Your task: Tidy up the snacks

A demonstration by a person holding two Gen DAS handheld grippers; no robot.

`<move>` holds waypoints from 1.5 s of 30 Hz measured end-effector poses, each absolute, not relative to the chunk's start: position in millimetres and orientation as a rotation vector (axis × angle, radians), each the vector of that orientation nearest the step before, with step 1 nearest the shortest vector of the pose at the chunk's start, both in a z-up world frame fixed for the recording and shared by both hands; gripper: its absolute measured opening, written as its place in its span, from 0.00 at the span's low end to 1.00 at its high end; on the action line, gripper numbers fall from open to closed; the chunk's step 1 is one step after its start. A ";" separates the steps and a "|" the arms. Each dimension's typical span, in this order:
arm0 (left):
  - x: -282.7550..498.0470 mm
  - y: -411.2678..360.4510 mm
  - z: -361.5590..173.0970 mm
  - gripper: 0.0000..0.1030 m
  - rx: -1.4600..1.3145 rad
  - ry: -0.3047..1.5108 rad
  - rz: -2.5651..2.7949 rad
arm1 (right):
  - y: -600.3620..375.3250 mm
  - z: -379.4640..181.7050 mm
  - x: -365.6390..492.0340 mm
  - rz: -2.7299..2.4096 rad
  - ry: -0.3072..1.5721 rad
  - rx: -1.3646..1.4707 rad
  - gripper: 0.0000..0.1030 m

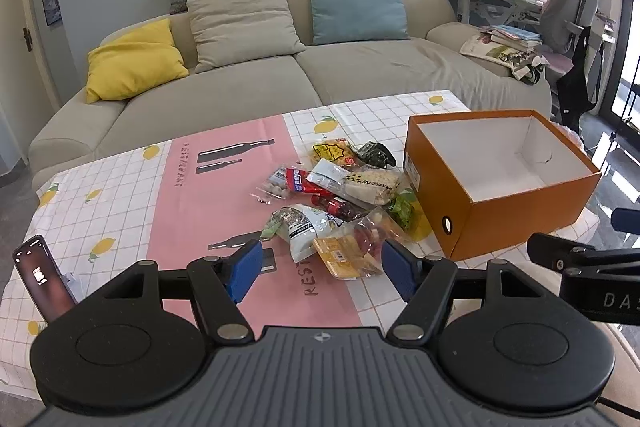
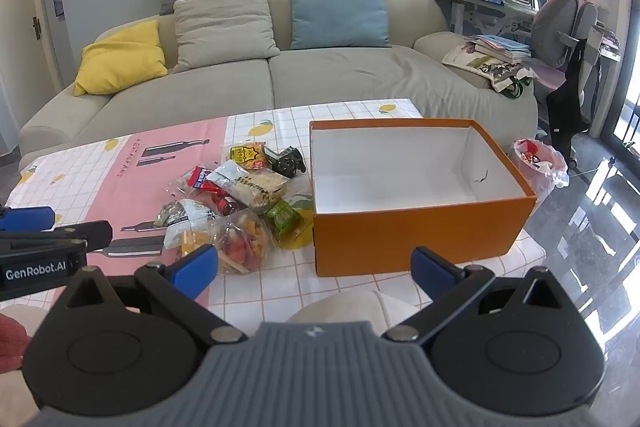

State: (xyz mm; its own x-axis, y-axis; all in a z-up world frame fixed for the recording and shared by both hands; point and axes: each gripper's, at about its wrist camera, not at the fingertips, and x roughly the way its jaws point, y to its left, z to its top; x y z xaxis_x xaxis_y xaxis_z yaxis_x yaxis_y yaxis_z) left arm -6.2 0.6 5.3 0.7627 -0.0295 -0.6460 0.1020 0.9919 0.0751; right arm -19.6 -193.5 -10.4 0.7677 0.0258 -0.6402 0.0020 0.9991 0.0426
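A heap of snack packets (image 1: 340,195) (image 2: 236,195) lies mid-table on the pink and white cloth. To its right stands an orange box (image 1: 516,211) (image 2: 416,235), white inside, with nothing in it. My left gripper (image 1: 320,267) hovers open just short of the pile's near edge, where a yellow packet (image 1: 344,259) and a white pouch (image 1: 304,227) lie. Nothing is between its blue fingers. My right gripper (image 2: 314,267) is spread wide and open in front of the box's near wall, a clear bag of coloured sweets (image 2: 242,243) by its left finger.
A phone (image 1: 42,277) leans at the table's left near edge. The table's pink and white cloth (image 1: 120,227) reaches left of the pile. A beige sofa (image 1: 280,75) with cushions sits behind. A bin with a plastic liner (image 2: 540,163) stands right of the table, beside a cluttered desk and chair.
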 end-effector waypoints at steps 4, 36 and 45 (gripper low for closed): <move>-5.4 0.6 6.7 0.78 0.116 0.699 -0.061 | -192.9 -10.0 -19.5 0.015 0.696 0.038 0.97; -3.9 5.3 6.4 0.78 0.119 0.714 -0.058 | -189.0 -13.5 -18.3 0.022 0.709 0.025 0.97; -4.0 4.0 4.5 0.78 0.121 0.716 -0.059 | -189.8 -13.0 -18.2 0.020 0.713 0.025 0.97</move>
State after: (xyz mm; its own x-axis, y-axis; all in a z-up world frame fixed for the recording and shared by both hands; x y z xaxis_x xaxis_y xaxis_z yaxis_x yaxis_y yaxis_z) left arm -4.0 4.0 4.5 0.7530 -0.0128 -0.6579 0.0957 0.9913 0.0903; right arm -18.2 -189.8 -13.0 0.7560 0.0271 -0.6540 -0.0102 0.9995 0.0297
